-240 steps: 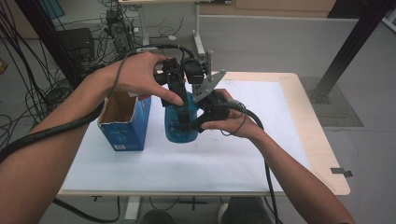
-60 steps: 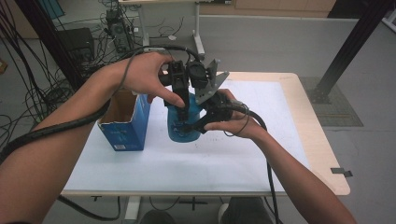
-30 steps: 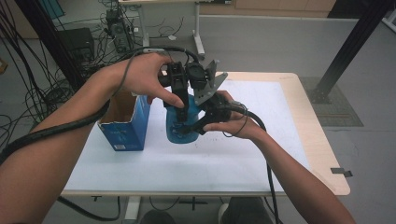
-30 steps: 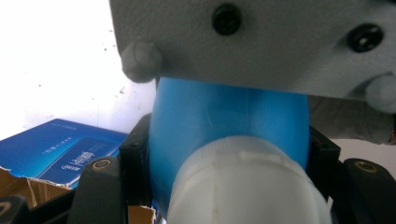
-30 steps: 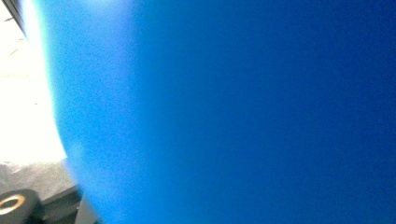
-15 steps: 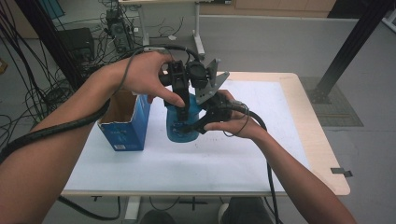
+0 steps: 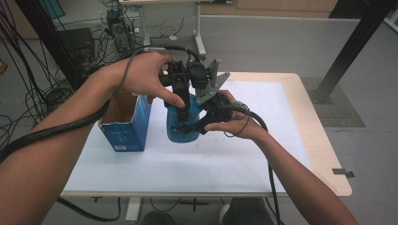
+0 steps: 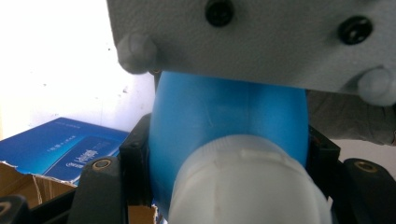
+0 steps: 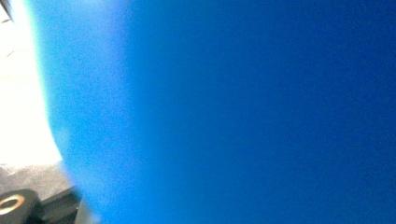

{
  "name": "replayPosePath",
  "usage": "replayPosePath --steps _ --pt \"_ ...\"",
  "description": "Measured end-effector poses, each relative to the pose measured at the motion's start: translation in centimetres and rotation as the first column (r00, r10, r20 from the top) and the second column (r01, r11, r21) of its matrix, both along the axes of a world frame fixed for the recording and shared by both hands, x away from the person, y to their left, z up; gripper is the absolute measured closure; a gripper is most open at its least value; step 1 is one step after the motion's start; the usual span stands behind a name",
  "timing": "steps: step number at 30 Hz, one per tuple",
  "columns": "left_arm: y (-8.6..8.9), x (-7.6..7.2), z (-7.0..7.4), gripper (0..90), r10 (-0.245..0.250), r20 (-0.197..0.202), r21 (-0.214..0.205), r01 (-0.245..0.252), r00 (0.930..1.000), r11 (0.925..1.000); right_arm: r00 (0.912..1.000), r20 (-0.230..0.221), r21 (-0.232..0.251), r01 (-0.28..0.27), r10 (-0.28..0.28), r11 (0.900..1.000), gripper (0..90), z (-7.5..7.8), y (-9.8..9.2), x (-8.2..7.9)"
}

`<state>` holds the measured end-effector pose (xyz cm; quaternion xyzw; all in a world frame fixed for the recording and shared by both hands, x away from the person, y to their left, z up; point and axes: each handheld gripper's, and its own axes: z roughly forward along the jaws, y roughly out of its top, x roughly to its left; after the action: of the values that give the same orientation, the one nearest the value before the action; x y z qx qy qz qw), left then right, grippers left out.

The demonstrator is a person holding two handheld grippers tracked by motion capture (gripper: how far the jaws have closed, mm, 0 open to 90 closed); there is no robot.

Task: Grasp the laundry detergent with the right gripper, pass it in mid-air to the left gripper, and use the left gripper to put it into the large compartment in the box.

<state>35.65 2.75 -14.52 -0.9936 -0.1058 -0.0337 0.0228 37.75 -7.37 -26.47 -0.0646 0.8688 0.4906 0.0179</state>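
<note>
**Two Grippers Hold a Blue Bottle**

A blue plastic bottle (image 7: 182, 127) stands upright on the table, near the middle and a bit to the left. It has a white cap (image 8: 247, 186) on top. In the left gripper view the cap is very close, and the bottle's blue neck sits tight between the two black jaws.

The left gripper (image 7: 184, 108) comes down from above and pinches the bottle near its top. The right gripper (image 7: 201, 123) comes in from the side and squeezes the bottle's body. In the right gripper view the blue wall (image 9: 233, 112) is right up against the camera. A grey plate (image 7: 210, 83) sticks up on the right gripper, just over the bottle.

Just beside the bottle, on its left, stands an open blue cardboard box (image 7: 126, 127) with torn flaps.

The table (image 7: 300, 117) has a white sheet (image 7: 187, 164) on top and a pale wood rim. It stands on a grey floor (image 7: 281, 42). Behind it is another table's leg (image 7: 199, 33). Lots of black cables (image 7: 42, 79) hang and lie at the left. A dark post (image 7: 352, 51) leans at the right.
</note>
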Motion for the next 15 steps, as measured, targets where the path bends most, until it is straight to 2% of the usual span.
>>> replayPosePath --steps 10,15 --pt "0.17 -0.03 -0.01 37.4 -0.001 0.005 0.0 0.001 1.0 1.0 1.0 0.004 0.003 -0.001 0.001 1.0 41.5 -0.06 0.16 0.05" --pt "0.28 0.04 -0.11 37.3 0.005 -0.006 0.006 -0.005 1.0 1.0 1.0 -0.006 0.003 -0.006 0.006 1.0 40.9 -0.22 0.27 0.06"
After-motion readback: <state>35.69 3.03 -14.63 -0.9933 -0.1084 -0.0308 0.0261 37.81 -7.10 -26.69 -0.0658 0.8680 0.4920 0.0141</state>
